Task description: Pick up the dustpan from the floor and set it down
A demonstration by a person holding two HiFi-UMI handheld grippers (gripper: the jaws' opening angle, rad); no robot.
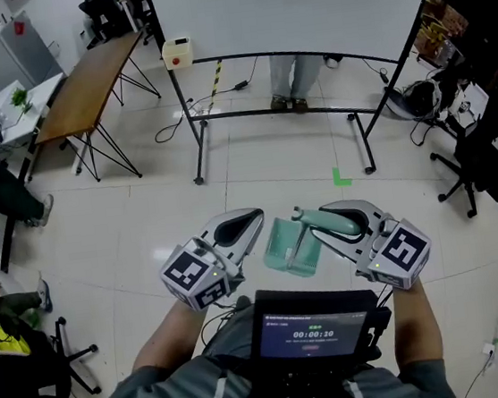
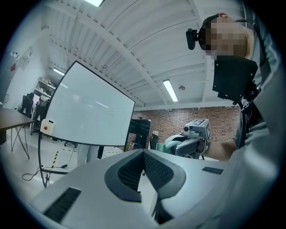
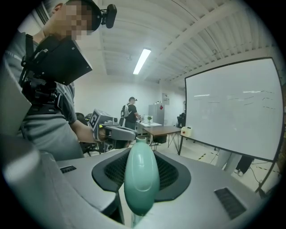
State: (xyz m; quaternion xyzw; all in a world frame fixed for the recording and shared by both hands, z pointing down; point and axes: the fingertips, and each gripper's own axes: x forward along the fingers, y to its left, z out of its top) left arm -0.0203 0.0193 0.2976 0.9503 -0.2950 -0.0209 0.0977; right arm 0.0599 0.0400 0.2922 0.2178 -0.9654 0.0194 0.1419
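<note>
a: left gripper (image 1: 250, 219)?
b: jaws pressed together, nothing in them, just beside the pan.
a: and the dustpan (image 1: 291, 248)?
b: up off the floor (image 1: 254, 170), between the two grippers. the right gripper (image 1: 317, 223) clamps its mint handle (image 3: 141, 176). the handle runs along the jaws and the pan hangs past the tips, tilted down. i'd judge the right hand lowers it.

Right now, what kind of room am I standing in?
Probably an open office or lab workspace: a large rolling whiteboard stands in the middle of the tiled floor, with a long wooden table and a black office chair along the sides.
</note>
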